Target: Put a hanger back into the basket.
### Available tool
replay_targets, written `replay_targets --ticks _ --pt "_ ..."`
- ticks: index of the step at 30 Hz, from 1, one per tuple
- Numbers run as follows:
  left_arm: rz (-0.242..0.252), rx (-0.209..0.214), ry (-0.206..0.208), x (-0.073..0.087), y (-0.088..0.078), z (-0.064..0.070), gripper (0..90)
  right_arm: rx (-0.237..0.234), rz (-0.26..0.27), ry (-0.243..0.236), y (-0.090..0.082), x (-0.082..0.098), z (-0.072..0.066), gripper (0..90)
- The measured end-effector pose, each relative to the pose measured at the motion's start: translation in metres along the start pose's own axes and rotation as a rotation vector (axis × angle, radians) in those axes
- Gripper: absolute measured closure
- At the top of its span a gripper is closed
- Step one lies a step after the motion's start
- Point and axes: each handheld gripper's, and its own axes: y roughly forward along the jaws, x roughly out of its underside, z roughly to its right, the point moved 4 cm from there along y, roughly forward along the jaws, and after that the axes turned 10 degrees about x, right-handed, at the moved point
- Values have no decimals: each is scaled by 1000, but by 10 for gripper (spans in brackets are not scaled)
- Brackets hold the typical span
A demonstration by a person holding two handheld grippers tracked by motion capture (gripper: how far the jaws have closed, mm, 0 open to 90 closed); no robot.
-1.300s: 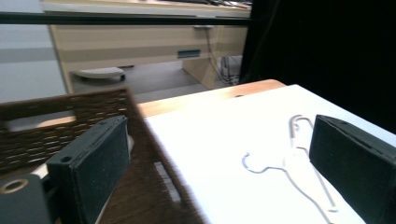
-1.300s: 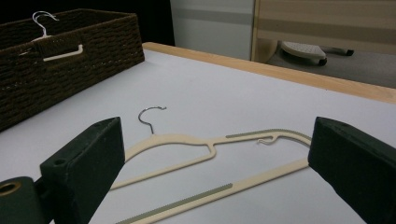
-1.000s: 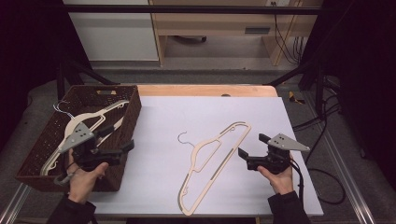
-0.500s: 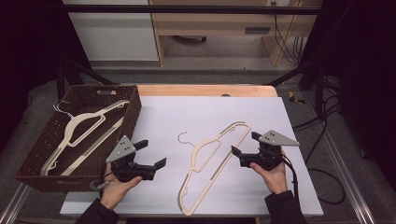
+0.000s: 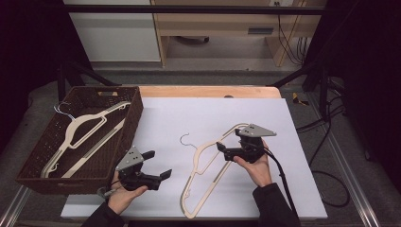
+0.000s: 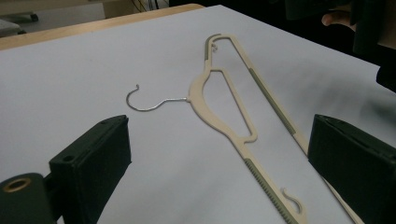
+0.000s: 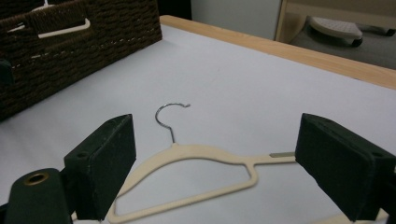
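The cream hanger (image 5: 213,166) lies flat on the white worktop (image 5: 161,118), bearing no readable writing. It sits between the two tools. The right hand-held gripper (image 5: 221,146) hovers at its upper arm, jaws wide, having just narrowed slightly, gripping nothing. The left hand-held gripper (image 5: 158,165) is just to its left, released, near the wicker basket (image 5: 135,113) holding another hanger (image 5: 80,130).

Two hangers: one hanger (image 5: 208,175) lies on the white bench (image 5: 283,137), the other hanger (image 5: 80,137) in the basket. There is one basket (image 5: 135,113). Two grippers: left (image 5: 158,165), right (image 5: 221,142).
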Motion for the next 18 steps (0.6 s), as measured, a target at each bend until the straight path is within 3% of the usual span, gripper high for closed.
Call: replay_targets --ticks 3,10,14,18 --pt "-13 -11 14 2 0 -1 57 -12 -18 -17 13 -2 -9 136" --pt "-7 -12 -1 2 -2 -5 57 -12 -68 -66 40 -8 -28 173" --pt "-8 -11 1 2 -2 -5 57 -11 -106 -96 60 -7 -33 222" --pt "-5 -16 1 2 -2 -7 57 -17 -133 -96 76 -3 -36 271"
